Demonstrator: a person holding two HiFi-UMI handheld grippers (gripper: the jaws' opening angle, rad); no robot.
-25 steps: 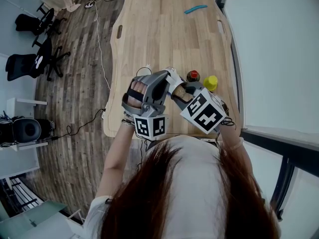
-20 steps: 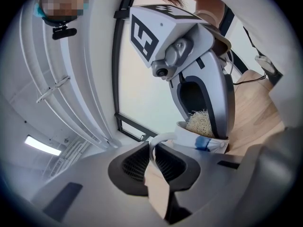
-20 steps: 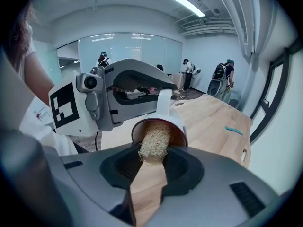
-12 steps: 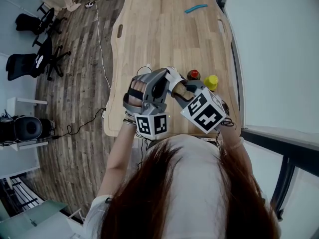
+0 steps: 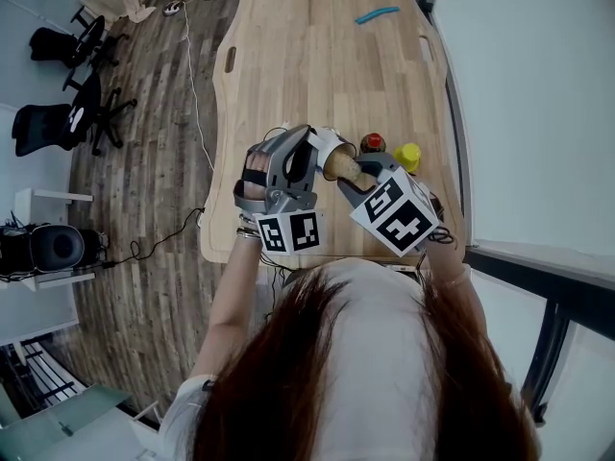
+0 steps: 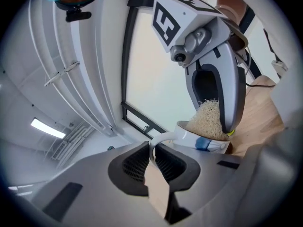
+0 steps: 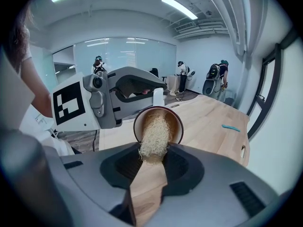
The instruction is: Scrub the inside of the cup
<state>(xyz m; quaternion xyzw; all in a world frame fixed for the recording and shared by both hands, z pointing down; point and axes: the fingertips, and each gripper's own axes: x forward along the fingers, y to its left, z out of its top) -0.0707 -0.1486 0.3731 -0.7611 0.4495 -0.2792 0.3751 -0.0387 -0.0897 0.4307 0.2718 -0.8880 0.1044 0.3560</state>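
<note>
A white cup (image 6: pixel 208 143) with a blue mark is held above the table's near end. My left gripper (image 6: pixel 152 156) is shut on its handle (image 6: pixel 160 138). In the right gripper view the cup's mouth (image 7: pixel 174 126) faces me. My right gripper (image 7: pixel 154 161) is shut on a tan fibrous scrubber (image 7: pixel 154 138), whose far end reaches inside the cup. In the head view the two grippers meet: the left gripper (image 5: pixel 309 150), the cup (image 5: pixel 329 148), the scrubber (image 5: pixel 339 165) and the right gripper (image 5: pixel 360 176). The cup's bottom is hidden.
On the wooden table (image 5: pixel 307 56), a red-capped bottle (image 5: pixel 372 144) and a yellow-capped bottle (image 5: pixel 406 157) stand just beyond the grippers. A blue object (image 5: pixel 377 15) lies at the far end. Office chairs (image 5: pixel 58 113) stand on the floor at left. Several people (image 7: pixel 215 77) are far off.
The left gripper has shifted slightly up and left and turned the cup. More of the scrubber shows at the cup's mouth. Both grips hold.
</note>
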